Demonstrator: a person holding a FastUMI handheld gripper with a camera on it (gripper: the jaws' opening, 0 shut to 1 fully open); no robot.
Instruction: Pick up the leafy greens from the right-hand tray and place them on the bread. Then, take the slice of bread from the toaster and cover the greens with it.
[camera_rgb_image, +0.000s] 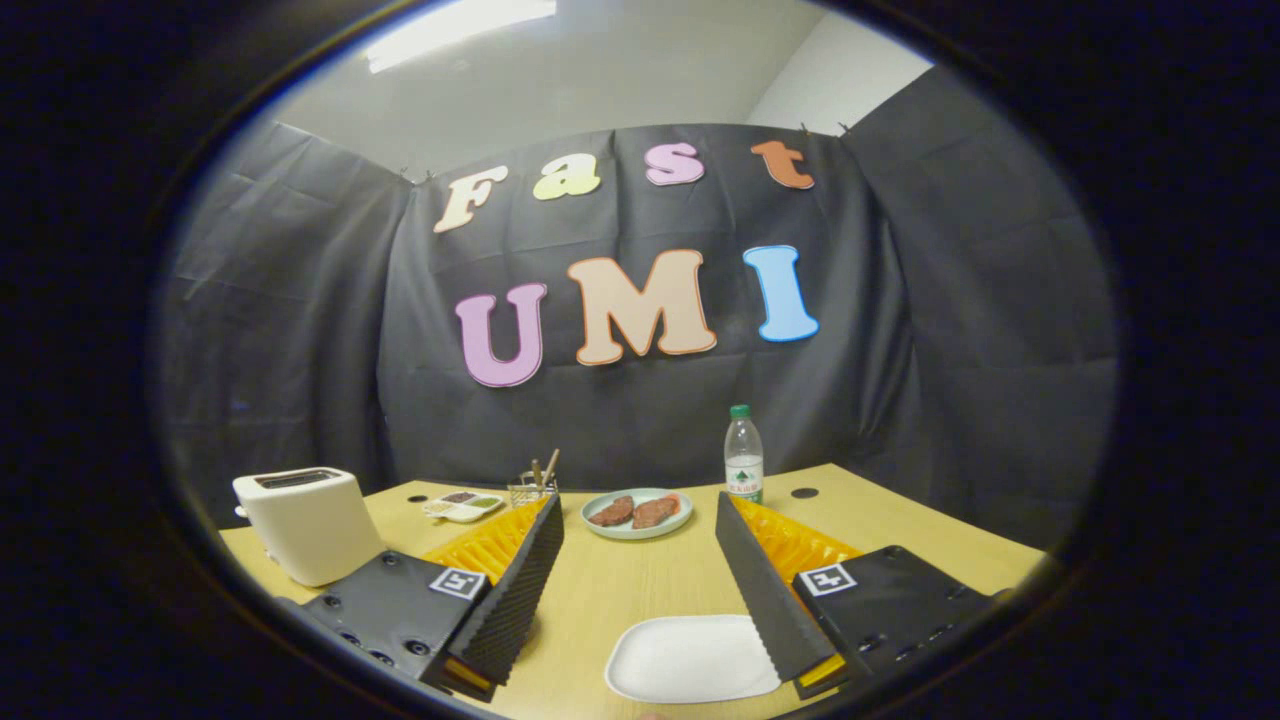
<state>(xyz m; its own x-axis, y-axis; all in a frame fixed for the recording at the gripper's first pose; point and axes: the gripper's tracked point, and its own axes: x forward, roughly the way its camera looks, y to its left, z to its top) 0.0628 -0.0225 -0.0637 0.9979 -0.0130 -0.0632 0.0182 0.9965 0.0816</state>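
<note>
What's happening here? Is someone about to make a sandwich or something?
Roughly, yes, but nothing is in hand yet. The hand-held gripper hangs open over a wooden table, a bare white plate between its fingers. Beyond them sit a round plate of brown pieces, a water bottle, a small divided tray, and a white toaster off to one side.
</note>
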